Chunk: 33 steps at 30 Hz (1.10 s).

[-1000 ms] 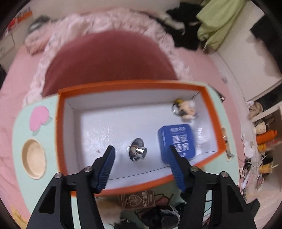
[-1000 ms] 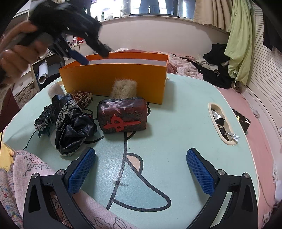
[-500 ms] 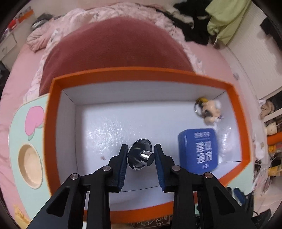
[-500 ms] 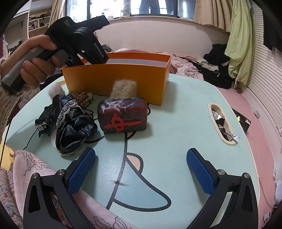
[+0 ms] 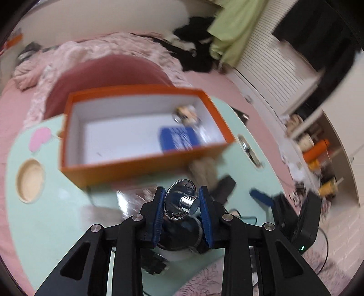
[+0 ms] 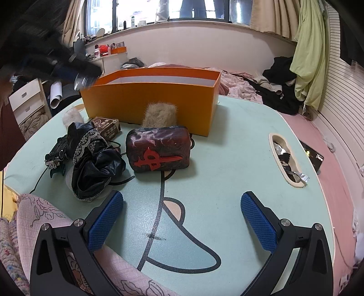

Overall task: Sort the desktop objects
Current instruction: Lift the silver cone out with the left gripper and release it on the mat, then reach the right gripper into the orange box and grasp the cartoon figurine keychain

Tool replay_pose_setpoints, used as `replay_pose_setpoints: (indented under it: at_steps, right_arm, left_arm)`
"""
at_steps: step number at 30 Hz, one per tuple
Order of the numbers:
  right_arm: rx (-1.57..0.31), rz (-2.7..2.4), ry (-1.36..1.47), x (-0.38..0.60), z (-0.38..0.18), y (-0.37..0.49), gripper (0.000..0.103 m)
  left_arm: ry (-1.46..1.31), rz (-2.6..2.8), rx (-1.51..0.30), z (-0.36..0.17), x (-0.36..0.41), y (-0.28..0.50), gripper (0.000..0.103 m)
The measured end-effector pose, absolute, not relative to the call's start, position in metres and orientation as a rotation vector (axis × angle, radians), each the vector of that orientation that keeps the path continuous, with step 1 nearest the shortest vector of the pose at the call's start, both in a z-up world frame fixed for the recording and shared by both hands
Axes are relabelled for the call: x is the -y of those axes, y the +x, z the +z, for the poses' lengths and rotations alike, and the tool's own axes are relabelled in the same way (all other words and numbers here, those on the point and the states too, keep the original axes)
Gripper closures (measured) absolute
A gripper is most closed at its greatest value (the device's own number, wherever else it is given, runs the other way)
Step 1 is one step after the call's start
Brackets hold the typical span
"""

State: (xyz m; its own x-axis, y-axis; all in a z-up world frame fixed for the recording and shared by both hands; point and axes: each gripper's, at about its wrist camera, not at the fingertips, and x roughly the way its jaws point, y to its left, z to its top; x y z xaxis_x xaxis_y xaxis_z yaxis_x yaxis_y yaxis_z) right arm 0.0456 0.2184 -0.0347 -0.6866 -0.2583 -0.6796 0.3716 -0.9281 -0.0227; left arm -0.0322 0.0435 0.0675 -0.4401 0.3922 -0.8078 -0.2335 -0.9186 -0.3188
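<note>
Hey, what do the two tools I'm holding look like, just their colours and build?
Both match: the left tool and right tool have matte black angular arms with triangular cut-outs and round silver bolts. Each finger carries a blue, finely cross-hatched pad. No markings show on them.

This is a lived-in bedroom at home. A bed with a rumpled pink blanket (image 6: 236, 85) sits behind the mint-green cartoon worktop (image 6: 227, 159). Clothes lie in a heap (image 6: 279, 91), and a green garment (image 6: 309, 57) hangs by the curtained window (image 6: 182, 9). Cosmetics and bottles crowd the windowsill (image 6: 107, 47), beside white drawers (image 6: 25, 100).
</note>
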Motion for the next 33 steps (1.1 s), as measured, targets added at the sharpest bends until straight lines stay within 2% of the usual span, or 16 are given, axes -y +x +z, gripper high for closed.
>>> replay_pose_setpoints:
  at_steps: [3,5,6,8,10,13,16,20,23,28,31,33]
  right_arm:
    - [-0.225,-2.597,1.012,-0.218,-0.035,0.046,0.0]
    - [-0.225,-2.597,1.011,-0.218,-0.035,0.046,0.0]
    - [-0.225,-2.597,1.011,-0.218,-0.035,0.046,0.0]
    - [-0.225,-2.597,1.011,-0.218,-0.035,0.046,0.0]
    - [-0.225,-2.597,1.011,-0.218,-0.035,0.047,0.0]
    - [-0.225,-2.597,1.011,-0.218,-0.035,0.047,0.0]
    - [-0.225,-2.598,1.011,-0.218,-0.035,0.047,0.0]
    - [-0.225,-2.598,1.011,-0.218,-0.035,0.047,0.0]
    - [-0.225,-2.598,1.01,-0.218,-0.035,0.047,0.0]
    - [-0.225,-2.598,1.01,-0.218,-0.035,0.048,0.0]
    - [-0.225,-2.598,1.01,-0.218,-0.035,0.048,0.0]
    - [-0.224,-2.598,1.01,-0.218,-0.035,0.048,0.0]
  left_arm:
    - [-1.403,2.365,0.174,0.059,-0.064,-0.033,0.075]
    - [-1.425,2.377,0.143,0.053,-0.073,-0.038,0.069]
    - [-1.431,2.384,0.136,0.052,-0.075,-0.039,0.057]
    - [-1.396,2.412,0.148,0.055,-0.073,-0.036,0.049]
    - [-1.345,2.425,0.181,0.063,-0.067,-0.029,0.033]
    - [-1.253,2.485,0.22,0.077,-0.051,-0.006,0.023]
    - [-1.206,2.581,0.164,0.081,-0.037,0.022,0.012]
    - [-1.171,2.672,0.047,0.064,-0.021,0.067,0.008]
    - [-1.198,2.635,0.043,0.039,-0.012,0.09,0.008]
    - [-1.302,2.604,-0.01,0.003,-0.024,0.092,0.008]
    - [-1.309,2.648,-0.124,-0.005,-0.036,0.084,0.002]
    - [-1.343,2.647,-0.137,-0.007,-0.035,0.074,0.0]
